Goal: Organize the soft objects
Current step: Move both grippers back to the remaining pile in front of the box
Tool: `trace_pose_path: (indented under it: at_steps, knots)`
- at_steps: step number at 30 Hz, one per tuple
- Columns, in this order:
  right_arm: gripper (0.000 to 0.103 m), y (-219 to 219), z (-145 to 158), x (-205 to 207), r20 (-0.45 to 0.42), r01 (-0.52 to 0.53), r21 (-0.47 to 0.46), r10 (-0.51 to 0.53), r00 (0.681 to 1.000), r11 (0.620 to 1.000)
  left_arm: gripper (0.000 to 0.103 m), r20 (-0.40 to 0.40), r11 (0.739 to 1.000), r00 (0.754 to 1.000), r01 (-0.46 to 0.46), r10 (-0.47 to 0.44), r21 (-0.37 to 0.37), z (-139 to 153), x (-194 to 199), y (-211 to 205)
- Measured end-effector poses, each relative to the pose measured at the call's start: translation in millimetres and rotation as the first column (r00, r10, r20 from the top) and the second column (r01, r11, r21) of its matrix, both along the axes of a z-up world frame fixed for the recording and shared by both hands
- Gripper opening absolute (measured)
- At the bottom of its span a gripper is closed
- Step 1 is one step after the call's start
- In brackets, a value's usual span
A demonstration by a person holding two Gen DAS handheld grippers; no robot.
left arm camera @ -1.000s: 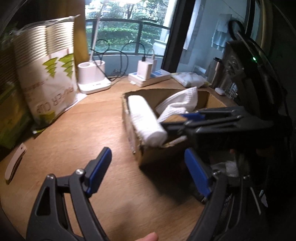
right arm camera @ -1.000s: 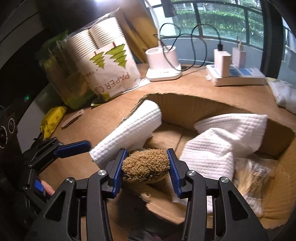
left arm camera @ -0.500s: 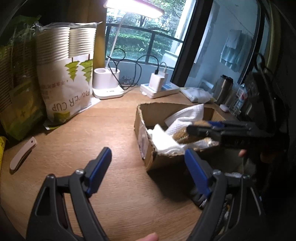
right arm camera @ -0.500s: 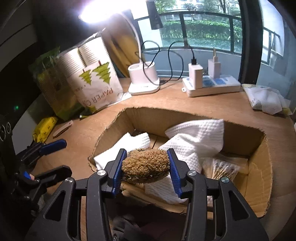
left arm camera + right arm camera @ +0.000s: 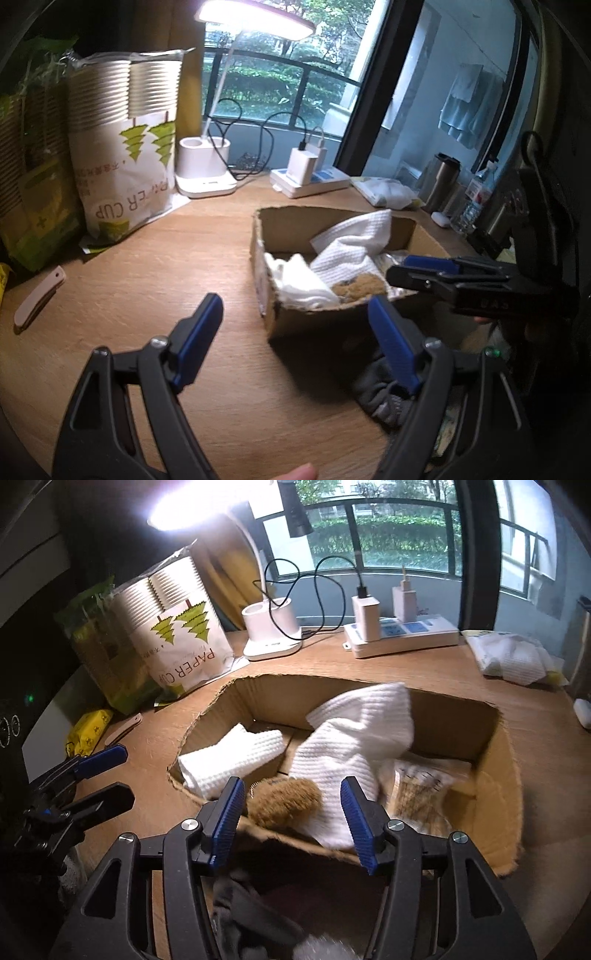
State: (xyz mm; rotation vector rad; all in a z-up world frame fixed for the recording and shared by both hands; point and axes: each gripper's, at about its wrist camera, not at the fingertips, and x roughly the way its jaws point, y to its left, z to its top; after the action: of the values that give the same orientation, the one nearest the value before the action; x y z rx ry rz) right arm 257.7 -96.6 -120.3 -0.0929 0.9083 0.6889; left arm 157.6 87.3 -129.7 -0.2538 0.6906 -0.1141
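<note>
A cardboard box [image 5: 491,775] [image 5: 258,236] sits on the wooden desk. In it lie a rolled white towel [image 5: 232,764] [image 5: 303,284], a crumpled white towel [image 5: 354,746] [image 5: 351,247] and a brown fuzzy sponge [image 5: 284,805] [image 5: 358,286] at the near wall. My right gripper [image 5: 291,819] is open just above the box's near edge, the sponge lying loose between its blue pads. My left gripper [image 5: 295,339] is open and empty over the desk left of the box. A grey sock [image 5: 380,391] [image 5: 251,919] lies on the desk before the box.
A paper cup bag [image 5: 125,162] [image 5: 177,635], a white lamp base [image 5: 205,173] [image 5: 271,635], a power strip with chargers [image 5: 402,635] [image 5: 310,181] and a white cloth [image 5: 513,657] stand at the back. A small knife [image 5: 37,295] lies at left.
My right gripper has opened and let the brown sponge drop into the box. Both grippers have pulled back from the box. The left gripper stays open.
</note>
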Motion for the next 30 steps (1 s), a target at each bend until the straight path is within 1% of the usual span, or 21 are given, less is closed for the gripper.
trace_pose_path:
  at_steps: [7,14,22,30]
  knots:
    - [0.057,-29.9,8.5,-19.0,0.028,0.021,0.012,-0.021,0.999,1.000,0.083,-0.010,1.000,1.000,0.006,-0.006,0.015,2.1,-2.5,-24.1]
    - [0.057,-52.8,10.2,-37.7,0.045,0.034,0.021,-0.035,0.998,0.999,0.083,-0.032,0.999,0.999,0.023,-0.022,0.023,0.7,-6.0,-46.7]
    - [0.057,-75.3,0.4,-55.2,0.033,0.055,0.028,-0.056,0.998,0.998,0.083,-0.054,0.998,0.997,0.051,-0.049,0.039,-4.9,-16.7,-70.3]
    - [0.057,-87.9,-21.5,-73.3,0.003,0.061,0.015,-0.061,0.998,0.998,0.083,-0.080,0.996,0.995,0.071,-0.067,0.048,-16.0,-31.6,-86.2]
